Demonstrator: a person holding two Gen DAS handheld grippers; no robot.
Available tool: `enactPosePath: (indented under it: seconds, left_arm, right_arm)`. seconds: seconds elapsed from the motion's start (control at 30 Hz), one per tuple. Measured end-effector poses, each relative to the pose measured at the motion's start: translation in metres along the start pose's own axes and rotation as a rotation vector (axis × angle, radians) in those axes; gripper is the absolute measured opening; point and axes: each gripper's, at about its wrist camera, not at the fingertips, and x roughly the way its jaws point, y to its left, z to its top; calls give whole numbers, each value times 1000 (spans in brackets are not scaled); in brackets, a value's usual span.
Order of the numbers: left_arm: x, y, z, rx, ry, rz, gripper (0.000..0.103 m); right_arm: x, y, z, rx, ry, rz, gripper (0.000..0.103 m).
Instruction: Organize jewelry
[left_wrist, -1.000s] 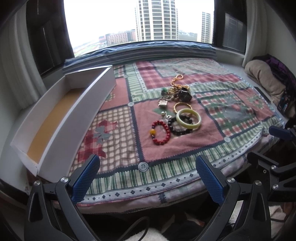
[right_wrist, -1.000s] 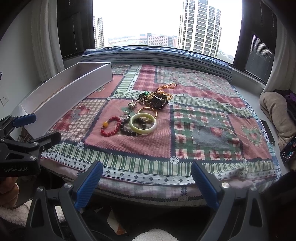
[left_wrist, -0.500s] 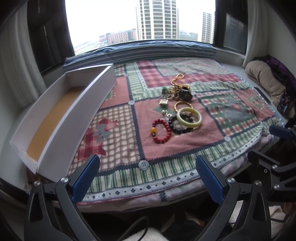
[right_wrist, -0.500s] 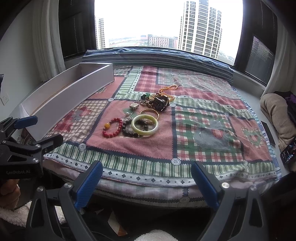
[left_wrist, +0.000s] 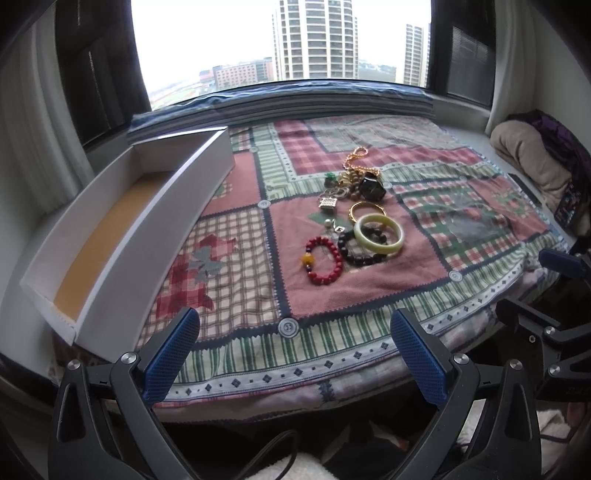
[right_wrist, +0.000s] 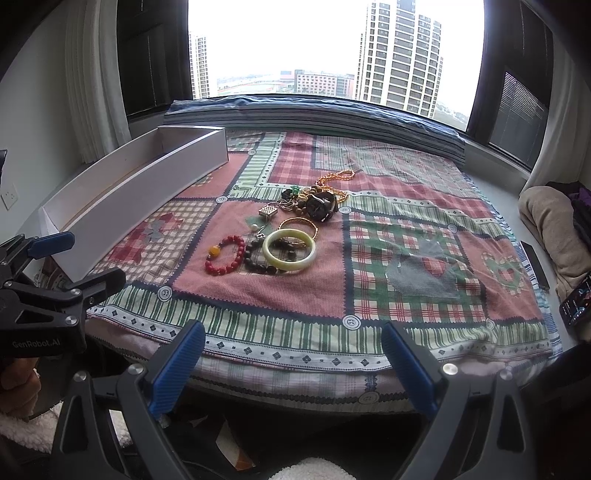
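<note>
Jewelry sits in a loose cluster on the patchwork quilt (left_wrist: 229, 258), approx. mid-quilt, well apart from both claws. Taking the pale green bangle (left_wrist: 378, 233) as landmark: it lies on top of a dark bead bracelet (left_wrist: 356, 254), overlapping it. Red bead bracelet (left_wrist: 322, 260) w/ one amber bead is just beside, on the box side. Thin gold bangle (left_wrist: 366, 211) touches the green bangle's far edge. Beyond that, a tangle: black watch (left_wrist: 372, 188), gold chain (left_wrist: 356, 157), small silver square charm (left_wrist: 328, 203), a green stone piece, rings or links too small to tell apart. A pearl-like bit and tiny pendant lie between the charm and the bangle.

Left claw (left_wrist: 293, 354) is spread wide, nothing between its blue pads, hanging off the near quilt edge. Right claw (right_wrist: 291, 363) likewise spread and empty, also at the near edge; in its view the left claw shows at the far left.

Risks, as I judge them: the bangle and dark beads overlap, so lifting one may drag the other. The far tangle is worse; a chain snagged on the watch could pull several pieces at once. Smooth bangle may slip from the pads. Soft quilt gives under a press, so thin pieces may be hard to pinch.

White box (left_wrist: 122, 236), long and open-topped, lies well to the left of the bangle along the quilt's edge. Tan floor visible inside; nothing in it as far as seen.
</note>
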Motion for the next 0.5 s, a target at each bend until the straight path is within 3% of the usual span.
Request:
enactPosePath:
  seconds: [0.5]
  left_arm:
    - [3,4,-2,-6,0,-6,103]
  right_arm:
    - [0,2,-1,-2,-3,3,98]
